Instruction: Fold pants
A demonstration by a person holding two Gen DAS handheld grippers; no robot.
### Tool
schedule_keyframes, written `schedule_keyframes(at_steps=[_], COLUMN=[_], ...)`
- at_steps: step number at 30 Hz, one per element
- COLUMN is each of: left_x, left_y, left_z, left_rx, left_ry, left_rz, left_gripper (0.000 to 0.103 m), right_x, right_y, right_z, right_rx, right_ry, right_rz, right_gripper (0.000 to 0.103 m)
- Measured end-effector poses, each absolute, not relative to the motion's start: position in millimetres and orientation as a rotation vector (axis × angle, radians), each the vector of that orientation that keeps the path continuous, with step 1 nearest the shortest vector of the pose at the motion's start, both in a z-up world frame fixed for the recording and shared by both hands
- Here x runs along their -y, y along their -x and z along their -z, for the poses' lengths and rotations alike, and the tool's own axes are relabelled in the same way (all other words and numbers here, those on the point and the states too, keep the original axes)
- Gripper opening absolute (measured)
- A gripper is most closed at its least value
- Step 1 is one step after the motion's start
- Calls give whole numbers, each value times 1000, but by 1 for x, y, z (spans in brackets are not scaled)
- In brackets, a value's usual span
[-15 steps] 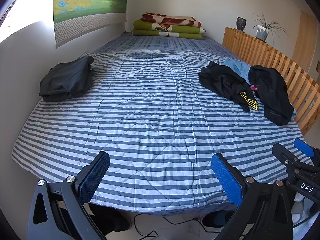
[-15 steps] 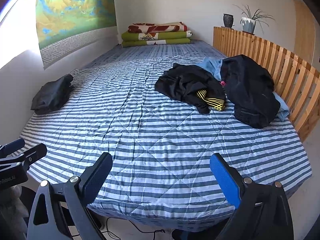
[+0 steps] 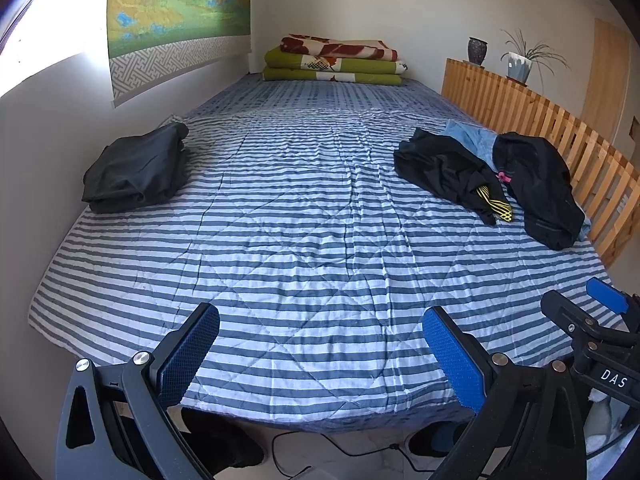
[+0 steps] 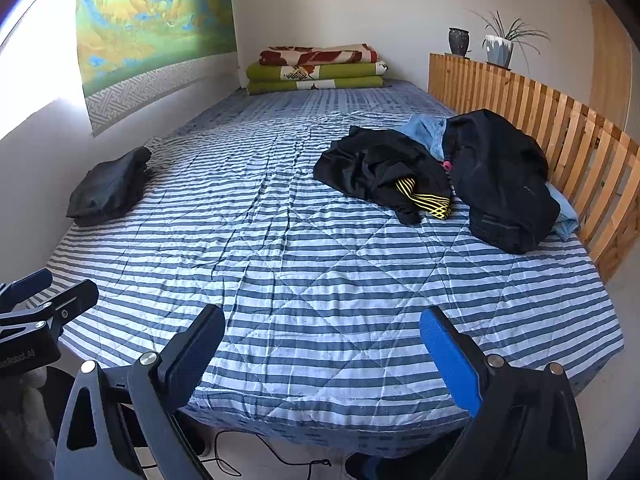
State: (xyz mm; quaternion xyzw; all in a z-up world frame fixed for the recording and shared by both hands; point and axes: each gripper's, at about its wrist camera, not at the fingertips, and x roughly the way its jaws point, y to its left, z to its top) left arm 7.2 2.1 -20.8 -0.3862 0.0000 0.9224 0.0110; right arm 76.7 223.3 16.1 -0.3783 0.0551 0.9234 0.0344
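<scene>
A heap of unfolded clothes lies at the bed's right side: crumpled black pants with yellow trim, another black garment and a light blue piece beneath them. One folded black garment rests at the left by the wall. My left gripper hangs open over the near edge of the bed, holding nothing. My right gripper is open too, empty, and also shows in the left wrist view at the right.
The bed wears a blue-and-white striped quilt. A wooden slatted rail runs along its right side, a wall along the left. Folded blankets are stacked at the far end. Cables lie on the floor below.
</scene>
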Motion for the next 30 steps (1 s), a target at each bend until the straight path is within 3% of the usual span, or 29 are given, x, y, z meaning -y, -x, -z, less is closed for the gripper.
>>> schedule_keyframes(at_steps=[30], left_x=[0], left_y=[4], left_z=[32], left_rx=[18], left_ry=[1252], left_rz=[-2878], left_gripper=[103], right_x=[-223], right_y=[-68], right_z=[-5], right_rx=[-185], right_ry=[1208], right_rz=[-2826], right_gripper=[96])
